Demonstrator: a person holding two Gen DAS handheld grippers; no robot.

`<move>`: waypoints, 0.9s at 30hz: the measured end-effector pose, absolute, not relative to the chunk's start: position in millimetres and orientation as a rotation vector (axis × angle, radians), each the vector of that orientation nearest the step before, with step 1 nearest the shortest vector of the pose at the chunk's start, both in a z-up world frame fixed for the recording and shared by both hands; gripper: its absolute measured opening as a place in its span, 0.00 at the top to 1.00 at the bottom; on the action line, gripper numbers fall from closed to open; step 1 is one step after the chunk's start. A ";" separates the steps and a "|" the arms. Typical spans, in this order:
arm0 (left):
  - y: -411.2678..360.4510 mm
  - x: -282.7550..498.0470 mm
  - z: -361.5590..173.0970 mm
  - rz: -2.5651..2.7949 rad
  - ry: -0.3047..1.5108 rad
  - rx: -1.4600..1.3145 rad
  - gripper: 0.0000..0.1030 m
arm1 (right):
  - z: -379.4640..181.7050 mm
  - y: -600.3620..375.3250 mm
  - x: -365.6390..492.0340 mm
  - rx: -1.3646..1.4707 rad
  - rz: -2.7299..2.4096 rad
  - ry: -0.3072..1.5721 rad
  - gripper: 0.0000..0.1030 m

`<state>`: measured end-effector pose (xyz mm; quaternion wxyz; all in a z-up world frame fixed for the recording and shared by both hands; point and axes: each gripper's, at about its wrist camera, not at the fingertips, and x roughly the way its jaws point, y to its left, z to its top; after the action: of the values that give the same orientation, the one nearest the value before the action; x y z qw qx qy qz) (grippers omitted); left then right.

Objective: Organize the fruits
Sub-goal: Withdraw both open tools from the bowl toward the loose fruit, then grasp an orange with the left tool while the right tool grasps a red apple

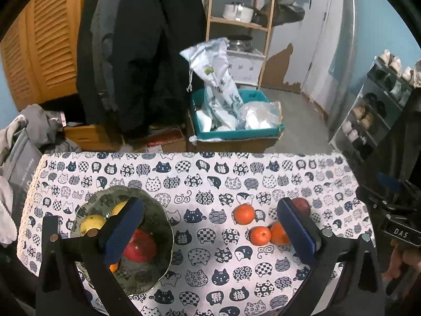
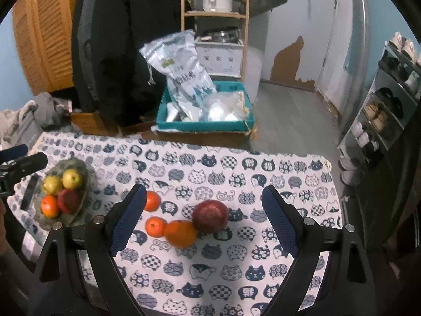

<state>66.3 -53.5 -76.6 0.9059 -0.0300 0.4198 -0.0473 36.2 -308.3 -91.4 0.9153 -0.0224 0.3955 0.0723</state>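
Both grippers stood open and empty: the right gripper (image 2: pixel 204 218) framed a dark red apple (image 2: pixel 210 215), the left gripper (image 1: pixel 210 226) hung over the cat-patterned worktop (image 1: pixel 200 181) with a glass fruit bowl (image 1: pixel 158 271) under its left finger.

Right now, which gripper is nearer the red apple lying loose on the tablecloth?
Right. The right gripper is open with the red apple lying between its fingers' lines. The left gripper sits over by the bowl.

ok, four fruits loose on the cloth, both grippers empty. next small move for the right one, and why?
Probably lower the right gripper over the red apple and close on it. Its jaws stand open and empty with the apple between the fingers, nearest the centre line. The bowl already holds other fruit, so that is the likely destination.
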 end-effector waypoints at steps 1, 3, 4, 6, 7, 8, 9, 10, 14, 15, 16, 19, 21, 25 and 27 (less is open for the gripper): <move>-55.4 68.7 -80.5 -0.097 0.871 -0.063 0.01 | -96.1 -308.3 39.3 -0.048 0.145 0.827 0.13; -57.8 75.9 -89.5 -0.087 0.890 -0.066 0.01 | -106.5 -308.7 45.6 -0.047 0.142 0.855 0.13; -58.9 79.8 -94.5 -0.087 0.904 -0.072 0.01 | -111.6 -308.8 48.6 -0.047 0.138 0.869 0.13; -61.3 87.6 -104.3 -0.090 0.930 -0.085 0.01 | -120.5 -309.3 54.0 -0.044 0.132 0.891 0.13; -62.6 91.2 -109.3 -0.094 0.943 -0.091 0.01 | -127.1 -309.8 58.3 -0.044 0.128 0.909 0.13; -64.6 95.3 -114.5 -0.096 0.954 -0.091 0.01 | -131.5 -310.7 61.5 -0.042 0.125 0.921 0.13; -65.9 98.1 -117.8 -0.094 0.961 -0.088 0.01 | -136.8 -311.3 65.0 -0.039 0.122 0.936 0.13; -67.8 101.4 -122.0 -0.092 0.967 -0.083 0.01 | -143.9 -312.6 69.8 -0.032 0.119 0.956 0.13; -76.2 115.2 -142.2 -0.087 1.004 -0.064 0.01 | -167.8 -316.3 83.5 -0.003 0.106 1.019 0.13; -77.3 118.2 -146.9 -0.085 1.012 -0.062 0.01 | -175.4 -317.6 87.2 0.008 0.101 1.039 0.13; -78.0 122.0 -152.6 -0.086 1.023 -0.061 0.01 | -180.7 -317.6 90.2 0.014 0.095 1.057 0.13; -80.1 129.3 -168.7 -0.082 1.057 -0.060 0.01 | -200.5 -317.0 100.6 0.022 0.086 1.100 0.13; -81.7 133.5 -176.3 -0.083 1.072 -0.062 0.01 | -212.1 -314.9 107.7 0.032 0.084 1.127 0.13; -86.9 141.5 -190.4 -0.083 1.093 -0.043 0.01 | -239.9 -314.6 123.5 0.066 0.082 1.185 0.13; -89.2 144.2 -197.2 -0.084 1.103 -0.032 0.01 | -250.9 -313.4 128.1 0.073 0.082 1.204 0.13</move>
<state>144.2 -89.2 -197.2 0.8508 -0.0151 0.5238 -0.0398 128.1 -313.4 -250.9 0.8226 0.0345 0.5662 0.0386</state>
